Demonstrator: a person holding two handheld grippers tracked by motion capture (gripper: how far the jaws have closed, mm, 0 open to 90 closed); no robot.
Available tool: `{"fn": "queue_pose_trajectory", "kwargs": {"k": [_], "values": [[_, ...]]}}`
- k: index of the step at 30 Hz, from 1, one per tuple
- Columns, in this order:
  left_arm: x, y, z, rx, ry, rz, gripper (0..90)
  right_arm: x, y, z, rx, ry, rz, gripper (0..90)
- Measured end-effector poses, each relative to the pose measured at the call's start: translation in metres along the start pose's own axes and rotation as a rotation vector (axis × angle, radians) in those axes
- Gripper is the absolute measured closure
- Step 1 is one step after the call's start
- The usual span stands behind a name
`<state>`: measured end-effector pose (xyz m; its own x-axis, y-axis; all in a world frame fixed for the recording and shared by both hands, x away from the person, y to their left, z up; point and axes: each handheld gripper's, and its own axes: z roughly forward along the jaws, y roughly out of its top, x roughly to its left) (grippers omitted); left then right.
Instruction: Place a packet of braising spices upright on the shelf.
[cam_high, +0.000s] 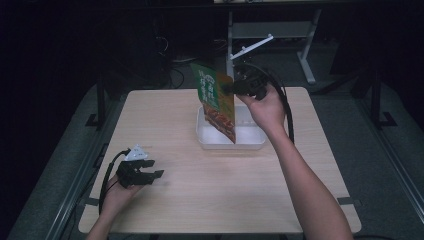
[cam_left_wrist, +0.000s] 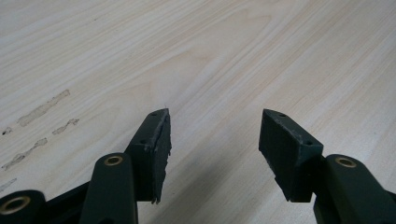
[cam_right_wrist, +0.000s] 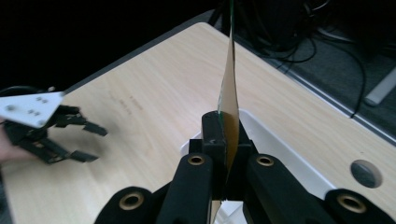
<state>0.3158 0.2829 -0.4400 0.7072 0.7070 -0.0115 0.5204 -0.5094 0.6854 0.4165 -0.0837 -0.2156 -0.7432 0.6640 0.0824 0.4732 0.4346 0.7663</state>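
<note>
Table (cam_left_wrist: 233, 56): pale matt wood grain. Packet (cam_high: 216, 102): glossy printed foil. Tray (cam_high: 250, 141): smooth translucent white plastic.

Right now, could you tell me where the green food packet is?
In the high view the green food packet hangs upright over the white plastic tray on the table's far side, clamped by the right gripper.

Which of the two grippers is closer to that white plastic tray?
The right. The right gripper hangs just above the white tray, clamped on a food packet whose lower end dips into it. The left gripper sits open, far off near the table's front-left corner.
</note>
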Motion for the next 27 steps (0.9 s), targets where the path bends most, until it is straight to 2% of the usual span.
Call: {"fn": "queue_pose_trajectory", "kwargs": {"k": [10,20,27], "values": [[0.0,0.0,-0.001,-0.009,0.006,-0.001,42.9,-0.008,0.003,0.018,-0.028,-0.054,0.018,90.0],[0.001,0.0,0.0,-0.007,0.004,-0.002,42.2,-0.005,0.001,0.038,-0.007,-0.102,-0.019,90.0],[0.001,0.0,-0.001,-0.007,0.004,-0.004,42.0,-0.005,-0.005,0.046,-0.029,-0.11,-0.021,89.9]]}}
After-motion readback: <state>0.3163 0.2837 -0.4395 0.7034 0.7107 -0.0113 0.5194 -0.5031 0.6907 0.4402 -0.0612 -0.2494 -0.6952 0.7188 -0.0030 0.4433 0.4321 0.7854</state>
